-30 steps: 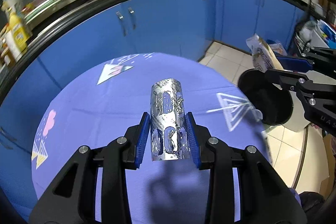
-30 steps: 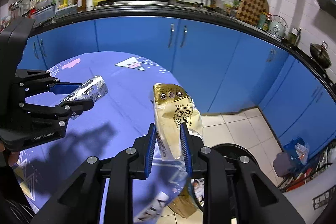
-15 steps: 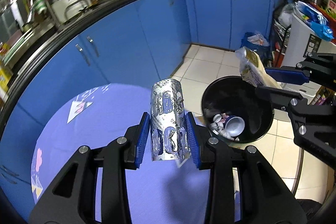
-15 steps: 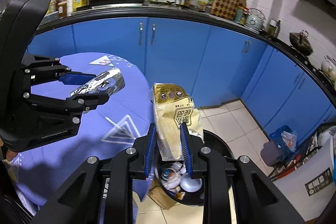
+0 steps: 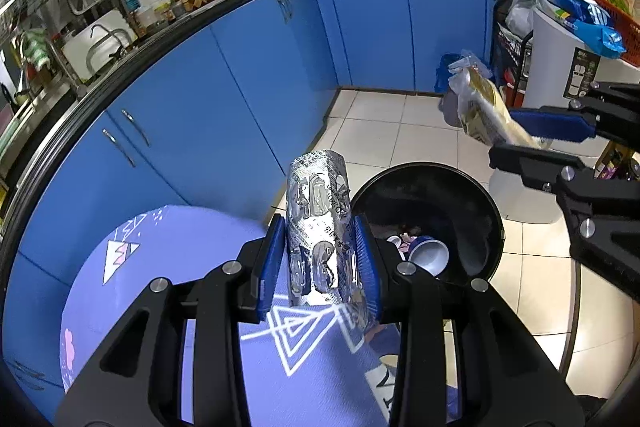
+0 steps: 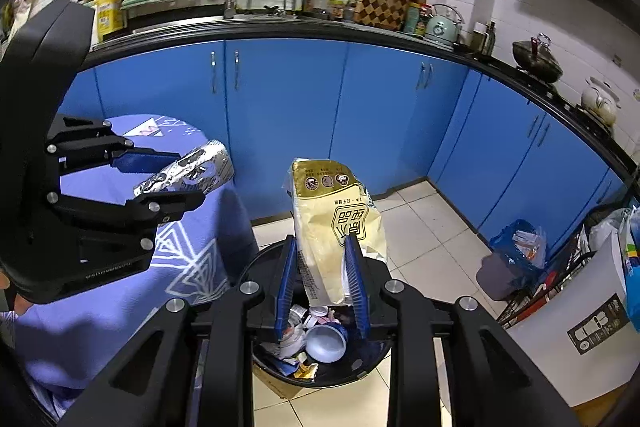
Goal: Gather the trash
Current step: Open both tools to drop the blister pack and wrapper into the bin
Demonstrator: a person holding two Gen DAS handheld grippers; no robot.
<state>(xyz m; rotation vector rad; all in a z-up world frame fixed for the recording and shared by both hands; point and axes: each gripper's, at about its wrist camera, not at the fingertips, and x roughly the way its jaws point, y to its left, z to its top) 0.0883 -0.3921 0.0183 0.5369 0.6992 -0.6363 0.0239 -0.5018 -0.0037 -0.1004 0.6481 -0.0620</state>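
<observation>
A curled foil blister sheet (image 5: 320, 227), light and easily crushed, is pinched across its sides by the left gripper (image 5: 318, 263) beside the trash bin (image 5: 490, 211). A limp, probably empty snack bag (image 6: 336, 227) is clamped low by the right gripper (image 6: 322, 283) above the bin.

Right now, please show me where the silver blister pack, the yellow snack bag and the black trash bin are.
silver blister pack (image 5: 320, 227), left wrist view, middle of its foil face.
yellow snack bag (image 6: 336, 223), right wrist view, printed front between the fingers.
black trash bin (image 5: 486, 193), left wrist view, far right rim.
</observation>
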